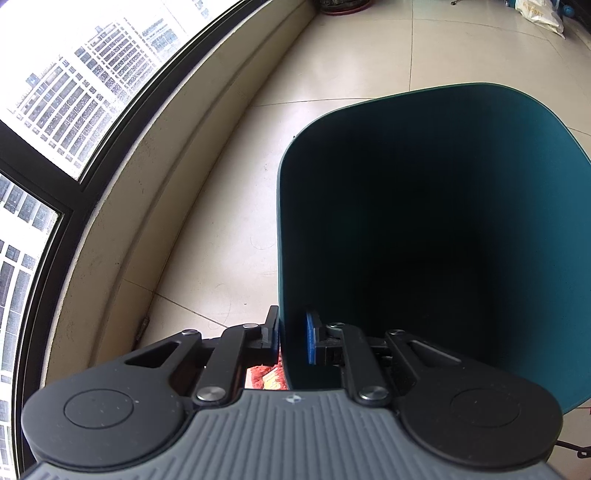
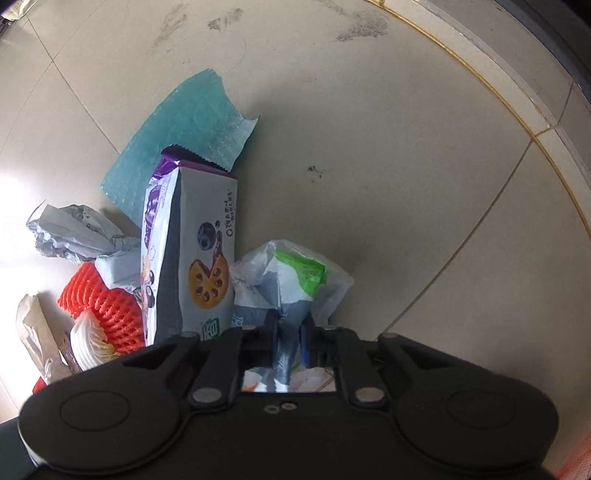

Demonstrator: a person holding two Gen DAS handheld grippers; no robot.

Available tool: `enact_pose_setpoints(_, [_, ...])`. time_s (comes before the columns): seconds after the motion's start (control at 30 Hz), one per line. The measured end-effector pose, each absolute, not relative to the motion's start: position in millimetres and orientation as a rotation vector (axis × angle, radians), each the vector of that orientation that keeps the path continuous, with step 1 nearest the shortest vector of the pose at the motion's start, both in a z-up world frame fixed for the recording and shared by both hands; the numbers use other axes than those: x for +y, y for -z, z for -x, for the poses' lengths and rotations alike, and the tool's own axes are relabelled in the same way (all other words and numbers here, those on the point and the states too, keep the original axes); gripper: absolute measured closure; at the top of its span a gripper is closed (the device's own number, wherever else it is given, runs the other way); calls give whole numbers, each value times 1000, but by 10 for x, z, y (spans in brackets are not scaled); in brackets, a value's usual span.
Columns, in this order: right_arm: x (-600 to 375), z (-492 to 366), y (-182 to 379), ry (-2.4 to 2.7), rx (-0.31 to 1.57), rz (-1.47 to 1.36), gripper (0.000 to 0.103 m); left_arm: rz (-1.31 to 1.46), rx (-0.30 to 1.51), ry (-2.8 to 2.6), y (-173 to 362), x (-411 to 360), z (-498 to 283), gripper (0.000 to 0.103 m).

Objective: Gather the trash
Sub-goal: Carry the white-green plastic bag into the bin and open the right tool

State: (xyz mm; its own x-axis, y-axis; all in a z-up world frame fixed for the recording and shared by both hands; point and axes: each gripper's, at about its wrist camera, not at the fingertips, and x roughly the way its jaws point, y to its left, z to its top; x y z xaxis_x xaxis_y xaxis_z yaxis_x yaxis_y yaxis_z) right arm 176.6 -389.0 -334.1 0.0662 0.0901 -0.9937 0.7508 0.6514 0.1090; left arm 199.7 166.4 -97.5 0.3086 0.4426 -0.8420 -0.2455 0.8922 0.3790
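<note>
My left gripper [image 1: 291,338] is shut on the near rim of a dark teal trash bin [image 1: 424,155], one finger outside the wall and one inside; the bin's inside is dark. My right gripper [image 2: 290,336] is shut on a crumpled clear plastic bag [image 2: 291,280] with a green and grey wrapper inside it. Beside it on the floor lie a purple and white biscuit packet [image 2: 195,251], a teal bubble-wrap sheet [image 2: 184,140], an orange foam fruit net [image 2: 99,302], crumpled grey paper [image 2: 74,232] and a white foam piece [image 2: 90,343].
The floor is beige tile [image 1: 221,236]. A curved window sill and window [image 1: 74,110] run along the left in the left wrist view. A white bag [image 1: 539,14] lies far back. A raised tiled kerb [image 2: 517,85] curves at the right in the right wrist view.
</note>
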Motion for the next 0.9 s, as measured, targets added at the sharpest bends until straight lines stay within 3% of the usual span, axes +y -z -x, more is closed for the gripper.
enact_pose_setpoints(0.37, [-3299,-2039,2143,333,1340,-315,98,-165,1175,-429,925,1691,-1950,91])
enact_pose_setpoints(0.9, [-1030,-2342,128,-384,1085,20,98,-94,1230,-358,810,1801,-1787,93])
